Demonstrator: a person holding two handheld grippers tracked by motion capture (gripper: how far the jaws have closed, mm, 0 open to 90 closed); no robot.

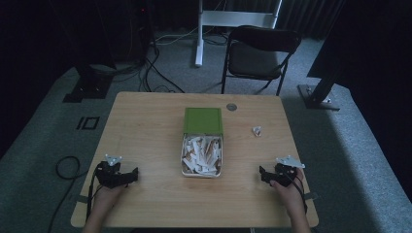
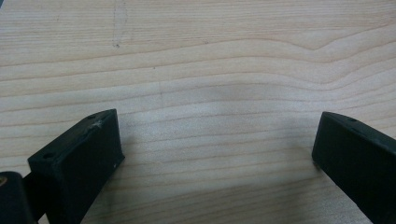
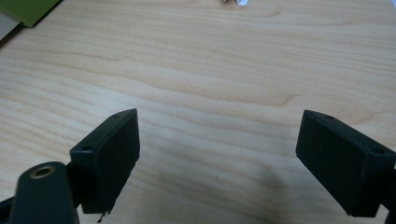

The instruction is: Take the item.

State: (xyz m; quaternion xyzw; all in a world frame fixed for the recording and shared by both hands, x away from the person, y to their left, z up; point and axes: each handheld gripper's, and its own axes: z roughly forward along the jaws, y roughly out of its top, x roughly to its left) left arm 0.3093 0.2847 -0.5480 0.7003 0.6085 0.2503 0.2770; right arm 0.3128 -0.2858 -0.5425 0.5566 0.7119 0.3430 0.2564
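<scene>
Nearest the camera in the high view, one forearm comes in at each bottom corner, and the left gripper [image 1: 127, 176] rests on the wooden table [image 1: 145, 126] with its jaws spread wide and nothing between them — its own view looks down on bare wood grain past the two black pads. Moving right, one open tin [image 1: 202, 171] sits at the middle of the table, well apart from both grippers, packed with white paper slips [image 1: 200, 153]; too many and too jumbled to count. Its single green lid [image 1: 203, 120] lies flat, touching the tin's far end. Farther right, one crumpled scrap [image 1: 256, 130] lies alone on the wood, and one small round disc [image 1: 231, 107] sits near the far edge. The right gripper [image 1: 265, 175] is likewise released and empty, pointing inward toward the tin.

The slips look light, thin and floppy — likely to slide or come up several at a time, so a pinch on one free end should serve best. The tin seems stiff; its rim is the natural hold.
</scene>
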